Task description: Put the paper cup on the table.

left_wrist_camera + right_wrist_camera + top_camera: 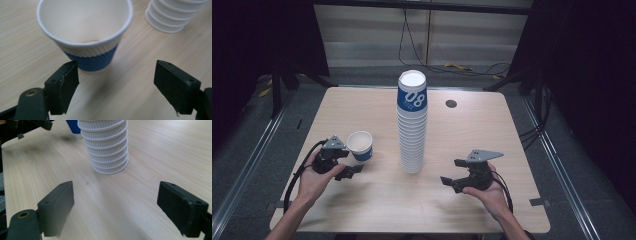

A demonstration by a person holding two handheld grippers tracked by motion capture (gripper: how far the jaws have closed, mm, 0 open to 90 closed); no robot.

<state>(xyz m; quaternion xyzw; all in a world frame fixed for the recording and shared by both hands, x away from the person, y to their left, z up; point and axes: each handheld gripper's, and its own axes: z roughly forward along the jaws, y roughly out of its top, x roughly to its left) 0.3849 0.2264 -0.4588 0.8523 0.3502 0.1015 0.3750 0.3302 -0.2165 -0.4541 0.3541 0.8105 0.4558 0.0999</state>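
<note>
**Loose cup beside the stack**

My left gripper (346, 164) had its jaws spread apart, empty, with the single paper cup (360, 145) standing upright just beyond them at one o'clock, not touched. My right gripper (452, 173) also gaped wide on nothing, with the tall stack of cups (412, 122) at eleven o'clock, mid-table (472, 125).

A: The single ribbed paper cup (360, 145) at the left is white inside and at the rim, with a blue band round its lower wall.

B: And the tall stack of ribbed paper cups (412, 125) at the middle?

A: White ribs all the way down; the top cup carries a blue band with white digits. The pale wooden table (472, 200) shows fine light grain.
</note>
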